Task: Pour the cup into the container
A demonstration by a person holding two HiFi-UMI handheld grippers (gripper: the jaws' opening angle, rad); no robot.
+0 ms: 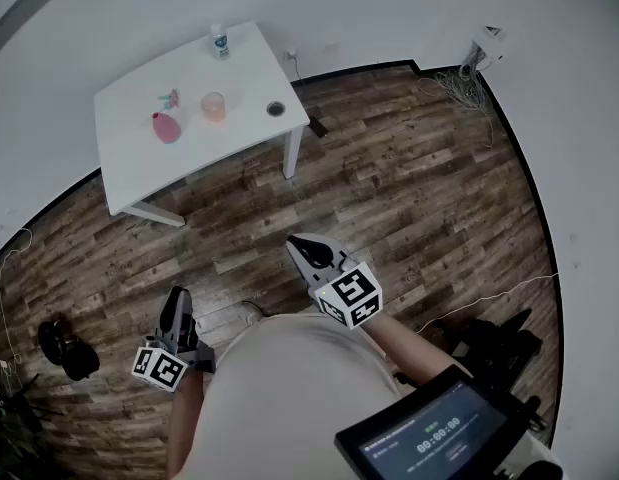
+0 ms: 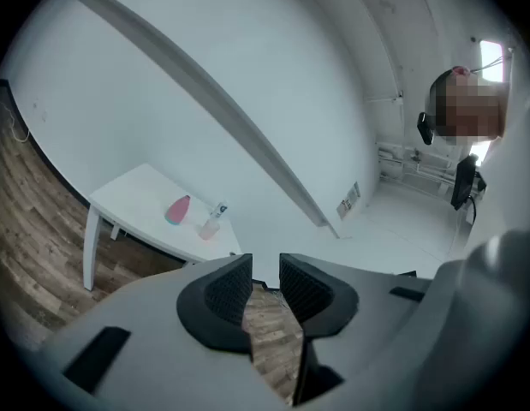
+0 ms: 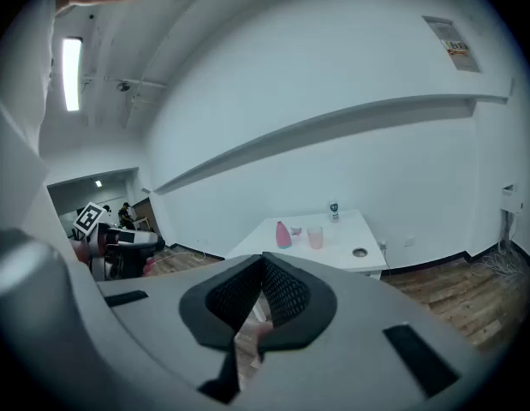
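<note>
1. The left gripper (image 1: 175, 293) hangs low beside the person's body. Its jaws stand apart with a clear gap. In the left gripper view only the wooden floor (image 2: 269, 332) shows between the ribbed pads (image 2: 229, 288), so it holds nothing.
2. The right gripper (image 1: 295, 241) is held out in front of the person. In the right gripper view its jaws are closed tip to tip, with nothing caught between them.
3. The cup (image 1: 213, 106), translucent pink, stands upright on the white table (image 1: 139, 183). It is well ahead of both sets of jaws and neither touches it.
4. From the right gripper, the cup (image 3: 314, 237) sits beyond the closed tips, a little above them and to their right. The pink container (image 3: 283, 235) stands just left of the cup, close to it but apart.
5. From the left gripper, the table (image 2: 136, 197) lies ahead of the open jaws, up and to their left. On it the pink container (image 2: 177, 210) stands left of the cup (image 2: 209, 227).
6. A small labelled bottle (image 1: 220, 41) stands beyond the cup, near the table's far edge — farther from the jaws than anything else on the top. A dark round thing (image 1: 276, 109) lies to the right of the cup, near the table's right corner; what it is I cannot tell.
7. A tablet screen (image 1: 429, 433) sits behind the right jaws, close to the person. Dark objects (image 1: 67, 348) lie on the floor out to the left of the left jaws.
</note>
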